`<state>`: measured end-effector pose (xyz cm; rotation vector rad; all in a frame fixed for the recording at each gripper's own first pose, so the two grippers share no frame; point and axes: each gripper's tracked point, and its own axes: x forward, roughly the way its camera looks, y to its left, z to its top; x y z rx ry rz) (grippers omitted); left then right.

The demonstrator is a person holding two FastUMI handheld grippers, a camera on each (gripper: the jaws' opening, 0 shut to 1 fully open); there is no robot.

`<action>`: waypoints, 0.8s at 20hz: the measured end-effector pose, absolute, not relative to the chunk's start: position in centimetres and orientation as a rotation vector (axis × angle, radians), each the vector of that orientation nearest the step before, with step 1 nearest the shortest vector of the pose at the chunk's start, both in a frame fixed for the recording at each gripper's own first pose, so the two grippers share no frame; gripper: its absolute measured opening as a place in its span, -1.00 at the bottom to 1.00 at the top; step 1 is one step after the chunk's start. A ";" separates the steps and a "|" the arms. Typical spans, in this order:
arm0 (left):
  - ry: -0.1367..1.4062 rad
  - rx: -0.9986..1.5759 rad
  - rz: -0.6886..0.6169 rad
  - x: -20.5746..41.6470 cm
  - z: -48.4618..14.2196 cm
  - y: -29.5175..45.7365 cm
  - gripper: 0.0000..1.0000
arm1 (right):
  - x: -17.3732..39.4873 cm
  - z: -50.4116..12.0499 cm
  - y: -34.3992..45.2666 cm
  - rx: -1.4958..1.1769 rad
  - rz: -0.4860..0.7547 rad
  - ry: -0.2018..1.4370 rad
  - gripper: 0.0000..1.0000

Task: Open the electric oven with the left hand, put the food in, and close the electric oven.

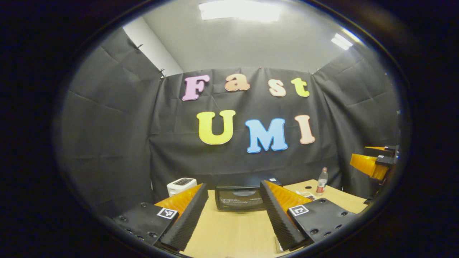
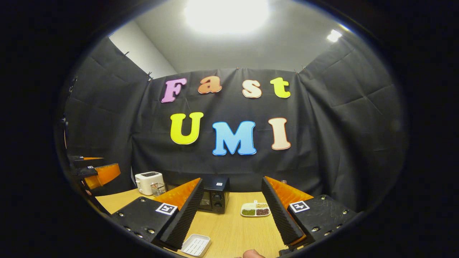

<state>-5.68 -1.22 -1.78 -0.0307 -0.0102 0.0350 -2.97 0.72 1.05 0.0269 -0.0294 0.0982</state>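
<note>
The black electric oven [image 1: 238, 197] stands at the back of the wooden table [image 1: 229, 229] with its glass door closed. My left gripper [image 1: 233, 186] hovers open in front of it, some way off, with nothing between its fingers. In the right gripper view the oven [image 2: 215, 197] is partly hidden behind one finger. A white divided dish of food [image 2: 255, 209] lies to its right on the table. My right gripper [image 2: 232, 181] is open and holds nothing. The dish [image 1: 306, 195] peeks out beside a finger in the left gripper view.
A white toaster [image 1: 181, 185] stands left of the oven, and a clear bottle [image 1: 322, 181] stands at the back right. A small white ridged tray [image 2: 195, 245] lies near the front edge. The other grippers float at the sides: right [image 1: 358, 152], left [image 2: 107, 164].
</note>
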 end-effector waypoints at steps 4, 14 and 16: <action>-0.012 -0.033 0.031 -5.9 -1.7 -0.1 1.00 | -3.4 1.0 2.0 0.041 0.103 -0.019 0.96; -0.010 -0.035 -0.001 -6.2 -2.1 0.4 1.00 | -4.2 1.3 3.2 0.031 0.091 -0.004 0.96; -0.012 -0.029 -0.001 -6.3 -2.2 0.6 1.00 | -4.4 1.5 3.3 0.032 0.091 -0.008 0.96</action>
